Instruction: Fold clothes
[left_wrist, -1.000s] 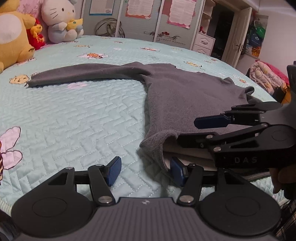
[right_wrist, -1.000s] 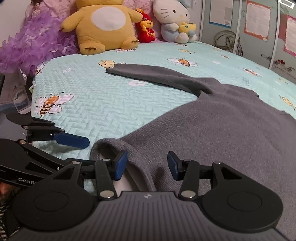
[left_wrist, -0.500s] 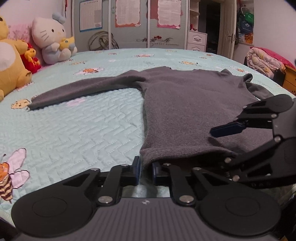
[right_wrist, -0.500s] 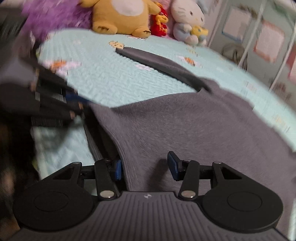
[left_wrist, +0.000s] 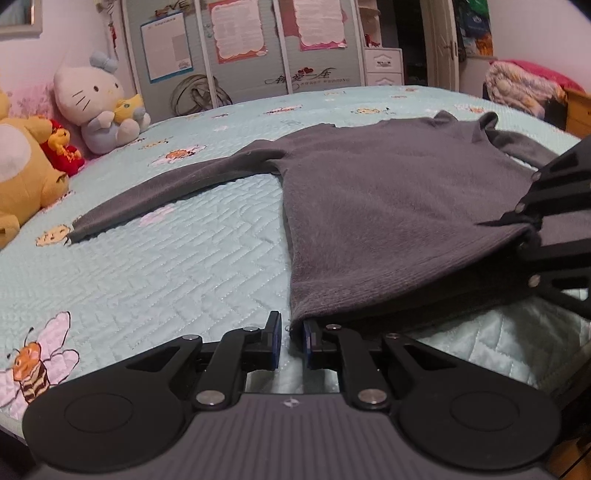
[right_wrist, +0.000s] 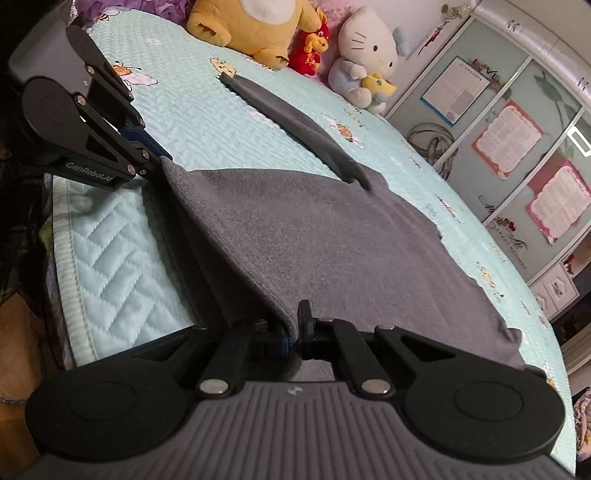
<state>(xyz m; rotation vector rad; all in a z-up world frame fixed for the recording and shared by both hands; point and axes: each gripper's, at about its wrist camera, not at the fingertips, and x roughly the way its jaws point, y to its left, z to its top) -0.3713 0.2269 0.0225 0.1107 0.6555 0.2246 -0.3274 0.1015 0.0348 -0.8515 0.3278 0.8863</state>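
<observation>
Ahead of my left tongs (left_wrist: 290, 338) the quilted bed (left_wrist: 155, 266) lies bare up to the outstretched sleeve (left_wrist: 166, 195). Plush toys (left_wrist: 99, 107) block the far-left edge; a wardrobe (left_wrist: 240, 59) walls off the back.

A bed (left_wrist: 155, 266) with a pale aqua quilted cover printed with bees fills the room. At its head sit a yellow plush bear (left_wrist: 22, 173), a small red doll (left_wrist: 61, 149) and a white cat plush (left_wrist: 98, 107). Behind stands a grey wardrobe (left_wrist: 258, 62) with posters (left_wrist: 240, 29), beside a white drawer unit (left_wrist: 384, 66) and an open doorway (left_wrist: 410, 40).
</observation>
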